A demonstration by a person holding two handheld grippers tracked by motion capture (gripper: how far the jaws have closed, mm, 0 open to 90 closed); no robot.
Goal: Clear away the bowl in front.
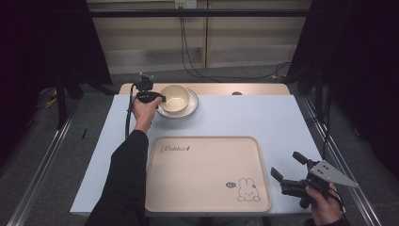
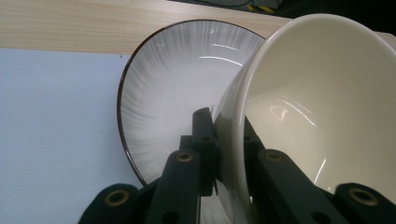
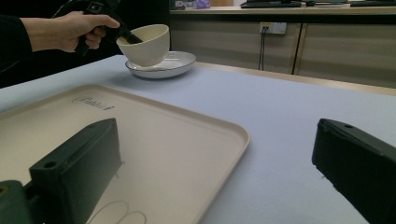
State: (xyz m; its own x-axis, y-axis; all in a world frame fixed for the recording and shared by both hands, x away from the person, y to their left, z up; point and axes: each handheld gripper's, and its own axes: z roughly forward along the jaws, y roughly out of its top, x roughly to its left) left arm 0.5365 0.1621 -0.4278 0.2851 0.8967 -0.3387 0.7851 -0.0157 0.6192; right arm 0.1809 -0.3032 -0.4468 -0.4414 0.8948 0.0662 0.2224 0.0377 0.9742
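the left gripper (image 1: 159,98) is clamped on the near-left wall of a round cream ceramic bowl (image 1: 175,98), with 1 black jaw inside the rim and 1 outside, as the left gripper view shows with the wall pinched between them. the bowl (image 2: 322,107) sits tilted on a shallow white plate with a thin dark rim (image 1: 189,109); in the right gripper view the bowl (image 3: 145,44) leans toward the holding hand while its base meets the plate (image 3: 175,65). the plate stands at the far side of the pale blue table top (image 1: 263,117), just beyond the far-left corner of a large beige rectangular tray with a rabbit drawing (image 1: 207,174). the tray lies at the near middle of the table, apart from the plate, with nothing on it. the left hand (image 1: 145,110) reaches past the tray's left edge to the bowl. the right gripper (image 1: 288,165) hovers just off the tray's near-right corner, its 2 jaws spread wide and holding nothing, with the tray's corner (image 3: 187,140) and bare table between them in its own view.
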